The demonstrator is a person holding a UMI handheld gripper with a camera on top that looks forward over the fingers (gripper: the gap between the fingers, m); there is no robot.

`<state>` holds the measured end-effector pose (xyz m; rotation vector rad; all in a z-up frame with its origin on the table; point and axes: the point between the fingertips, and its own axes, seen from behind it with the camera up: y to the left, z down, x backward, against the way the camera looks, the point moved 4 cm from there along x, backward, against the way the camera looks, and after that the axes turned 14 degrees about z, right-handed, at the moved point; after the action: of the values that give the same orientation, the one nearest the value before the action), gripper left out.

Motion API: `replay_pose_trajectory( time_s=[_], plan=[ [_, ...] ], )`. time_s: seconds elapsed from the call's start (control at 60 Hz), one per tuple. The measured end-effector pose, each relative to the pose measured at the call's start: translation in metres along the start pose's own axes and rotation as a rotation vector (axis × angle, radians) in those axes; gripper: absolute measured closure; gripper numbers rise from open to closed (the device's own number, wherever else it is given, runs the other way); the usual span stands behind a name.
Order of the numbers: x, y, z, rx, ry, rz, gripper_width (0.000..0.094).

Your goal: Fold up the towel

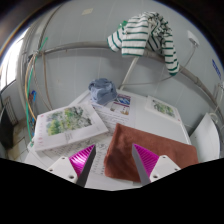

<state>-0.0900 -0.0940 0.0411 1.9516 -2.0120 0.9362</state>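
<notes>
Gripper view: the gripper (113, 160) has its fingers spread wide, magenta pads (83, 158) facing inward, and the near edge of the reddish-brown towel (140, 148) lies flat on the white table (150, 118) between them, not pinched. The towel's front is cut off behind the fingers. Beyond lie printed sheets (68, 122), a crumpled blue cloth (102, 91) and a striped garment (145, 37) hanging above.

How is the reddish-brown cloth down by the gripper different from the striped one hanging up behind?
The brown towel is plain reddish-brown; the striped garment has green and white bands. The brown towel lies flat on the table, one edge between the open gripper fingers; the striped garment hangs draped, well beyond them. Both are soft fabric.
</notes>
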Motion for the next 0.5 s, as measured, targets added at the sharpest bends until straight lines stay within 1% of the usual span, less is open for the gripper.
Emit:
replay_pose_trajectory(
  time_s=[0.033,0.067,0.083,0.117,0.133,0.15,0.167,0.217,0.283,0.333,0.417,0.45,0.5],
  plan=[
    [-0.014,0.0,0.004,0.005,0.02,-0.011,0.0201],
    [-0.025,0.001,0.01,0.011,0.039,-0.022,0.0244],
    [-0.028,0.002,0.015,0.019,0.055,-0.032,0.0248],
    [-0.033,0.007,0.009,-0.013,0.027,-0.063,0.0438],
    [-0.035,0.005,0.012,-0.013,0.04,-0.062,0.0534],
    [-0.036,0.003,0.01,-0.022,0.033,-0.059,0.0566],
    [-0.037,0.0,0.011,-0.023,0.035,-0.049,0.0651],
    [-0.041,-0.01,0.013,0.009,0.031,-0.002,0.0845],
    [-0.04,-0.008,0.013,0.032,0.006,-0.007,0.0887],
    [-0.038,-0.008,0.014,0.021,0.012,-0.019,0.0898],
    [-0.03,-0.013,0.005,-0.044,0.03,-0.078,0.0899],
    [-0.025,-0.024,-0.004,-0.062,0.016,-0.085,0.09],
    [-0.017,-0.05,-0.018,-0.084,-0.02,-0.06,0.09]
  ],
)
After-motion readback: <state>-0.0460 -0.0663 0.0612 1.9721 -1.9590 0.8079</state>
